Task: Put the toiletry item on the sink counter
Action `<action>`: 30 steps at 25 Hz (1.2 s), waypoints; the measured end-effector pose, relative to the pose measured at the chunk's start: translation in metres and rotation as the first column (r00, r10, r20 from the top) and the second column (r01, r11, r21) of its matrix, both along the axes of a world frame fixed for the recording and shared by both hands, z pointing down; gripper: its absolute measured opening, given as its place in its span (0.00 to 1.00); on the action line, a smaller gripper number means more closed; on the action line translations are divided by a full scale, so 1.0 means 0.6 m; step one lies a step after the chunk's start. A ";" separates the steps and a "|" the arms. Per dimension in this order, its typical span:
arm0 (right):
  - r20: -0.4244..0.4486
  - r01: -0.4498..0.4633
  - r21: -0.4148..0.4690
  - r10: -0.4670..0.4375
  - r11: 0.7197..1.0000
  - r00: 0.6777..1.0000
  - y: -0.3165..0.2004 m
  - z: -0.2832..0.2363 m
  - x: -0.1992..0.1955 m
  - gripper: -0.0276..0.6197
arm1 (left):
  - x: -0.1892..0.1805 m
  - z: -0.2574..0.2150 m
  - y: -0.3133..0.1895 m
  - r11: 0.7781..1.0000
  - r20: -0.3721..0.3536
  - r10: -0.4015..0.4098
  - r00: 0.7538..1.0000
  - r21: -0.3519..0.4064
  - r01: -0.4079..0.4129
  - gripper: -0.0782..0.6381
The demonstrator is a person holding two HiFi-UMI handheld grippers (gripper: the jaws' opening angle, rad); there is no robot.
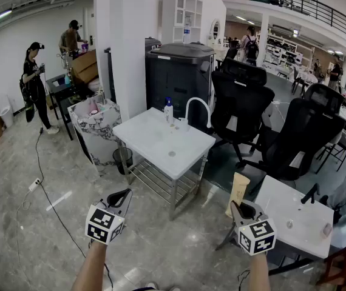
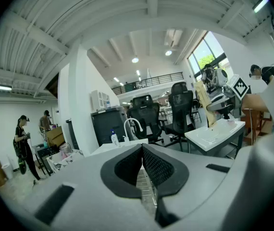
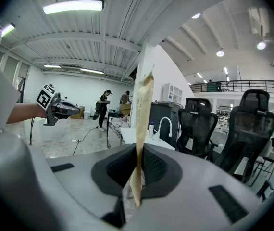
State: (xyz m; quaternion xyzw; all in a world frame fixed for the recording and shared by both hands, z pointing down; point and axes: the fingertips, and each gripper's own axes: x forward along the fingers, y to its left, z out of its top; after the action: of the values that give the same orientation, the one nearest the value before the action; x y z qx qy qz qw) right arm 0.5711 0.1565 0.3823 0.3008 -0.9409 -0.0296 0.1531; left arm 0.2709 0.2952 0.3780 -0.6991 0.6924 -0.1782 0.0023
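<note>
A flat tan paper packet point(image 1: 240, 190) stands upright in my right gripper point(image 1: 238, 208), which is shut on its lower end. In the right gripper view the packet point(image 3: 142, 124) rises from between the black pads point(image 3: 154, 165). My left gripper point(image 1: 123, 196) is shut and holds nothing; its pads point(image 2: 127, 165) meet with nothing between them. Ahead stands the white sink counter point(image 1: 155, 139) with a curved white faucet point(image 1: 197, 107) and a small pump bottle point(image 1: 169, 111) at its back edge. Both grippers hover over the floor, well short of the counter.
A second white counter point(image 1: 294, 220) stands close at the right, beside my right gripper. Two black office chairs point(image 1: 241, 105) stand behind the sink counter, next to a dark bin point(image 1: 178, 71). Two people point(image 1: 34, 80) stand far left. A cable runs along the floor point(image 1: 45, 193).
</note>
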 end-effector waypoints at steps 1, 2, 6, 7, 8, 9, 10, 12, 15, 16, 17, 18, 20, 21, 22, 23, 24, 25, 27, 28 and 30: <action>-0.004 0.005 0.002 -0.005 1.000 1.000 -0.001 0.000 -0.001 0.07 | 0.002 0.001 -0.002 1.000 0.001 0.000 1.000 -0.001 0.000 0.12; -0.008 0.010 0.004 -0.010 1.000 1.000 -0.002 0.000 -0.003 0.07 | 0.003 0.003 -0.004 1.000 0.002 0.001 1.000 -0.002 -0.001 0.12; -0.005 0.032 0.000 -0.032 0.999 0.999 -0.005 0.009 -0.017 0.07 | 0.002 0.011 -0.004 1.000 0.012 -0.004 1.000 -0.016 0.004 0.12; 0.000 0.039 -0.003 -0.039 0.999 0.999 -0.006 0.010 -0.022 0.07 | 0.001 0.013 -0.004 1.000 0.013 -0.008 1.000 -0.019 0.008 0.12; 0.007 0.046 -0.008 -0.046 0.999 0.999 -0.007 0.012 -0.026 0.07 | 0.000 0.015 -0.004 1.000 0.012 -0.012 1.000 -0.022 0.012 0.12; 0.014 0.055 -0.014 -0.055 0.998 0.998 -0.008 0.014 -0.030 0.07 | 0.000 0.017 -0.003 1.000 0.010 -0.016 1.000 -0.025 0.016 0.12; 0.021 0.063 -0.019 -0.063 0.998 0.998 -0.010 0.015 -0.034 0.07 | -0.001 0.018 -0.003 0.999 0.008 -0.020 1.000 -0.027 0.020 0.12; 0.030 0.078 -0.026 -0.077 0.997 0.997 -0.016 0.018 -0.044 0.07 | -0.006 0.022 -0.004 0.999 0.003 -0.029 1.000 -0.030 0.029 0.12; 0.026 0.101 -0.030 -0.100 0.994 0.995 -0.023 0.024 -0.069 0.07 | -0.026 0.032 -0.004 0.998 -0.009 -0.050 0.999 -0.039 0.050 0.12; 0.024 0.108 -0.030 -0.107 0.994 0.994 -0.028 0.025 -0.079 0.07 | -0.037 0.036 -0.006 0.997 -0.015 -0.059 0.998 -0.040 0.058 0.12; 0.023 0.112 -0.030 -0.111 0.993 0.994 -0.036 0.026 -0.089 0.07 | -0.048 0.040 -0.010 0.997 -0.021 -0.067 0.998 -0.041 0.066 0.12; 0.024 0.114 -0.032 -0.113 0.993 0.993 -0.045 0.028 -0.099 0.07 | -0.059 0.044 -0.016 0.997 -0.026 -0.073 0.997 -0.043 0.072 0.12; 0.029 0.116 -0.042 -0.114 0.992 0.993 -0.066 0.035 -0.122 0.07 | -0.083 0.056 -0.032 0.996 -0.032 -0.080 0.996 -0.049 0.078 0.12; 0.028 0.116 -0.046 -0.115 0.992 0.993 -0.077 0.040 -0.136 0.07 | -0.099 0.062 -0.042 0.995 -0.035 -0.082 0.996 -0.052 0.080 0.12; 0.025 0.117 -0.049 -0.116 0.992 0.993 -0.088 0.045 -0.153 0.07 | -0.117 0.067 -0.053 0.995 -0.037 -0.084 0.996 -0.054 0.082 0.12; 0.020 0.117 -0.050 -0.116 0.992 0.993 -0.100 0.049 -0.172 0.07 | -0.138 0.071 -0.066 0.995 -0.038 -0.086 0.996 -0.055 0.084 0.12; 0.014 0.116 -0.050 -0.115 0.992 0.993 -0.114 0.054 -0.193 0.07 | -0.162 0.075 -0.079 0.995 -0.039 -0.089 0.995 -0.056 0.087 0.12; 0.009 0.113 -0.052 -0.112 0.992 0.994 -0.129 0.058 -0.215 0.07 | -0.187 0.080 -0.094 0.994 -0.039 -0.091 0.995 -0.057 0.088 0.12; 0.002 0.101 -0.058 -0.101 0.993 0.995 -0.161 0.065 -0.261 0.07 | -0.238 0.088 -0.128 0.994 -0.034 -0.085 0.996 -0.064 0.083 0.12; 0.000 0.094 -0.063 -0.094 0.994 0.996 -0.177 0.067 -0.285 0.07 | -0.263 0.092 -0.146 0.994 -0.029 -0.081 0.996 -0.070 0.078 0.12; 0.000 0.075 -0.075 -0.075 0.994 0.997 -0.207 0.068 -0.332 0.07 | -0.314 0.097 -0.181 0.994 -0.023 -0.067 0.998 -0.086 0.065 0.12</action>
State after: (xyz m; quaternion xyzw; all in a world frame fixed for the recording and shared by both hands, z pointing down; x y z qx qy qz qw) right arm 0.3719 0.0321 0.4231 0.2592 -0.9518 -0.0004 0.1643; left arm 0.0826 0.1867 0.4362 -0.6777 0.7069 -0.1983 -0.0422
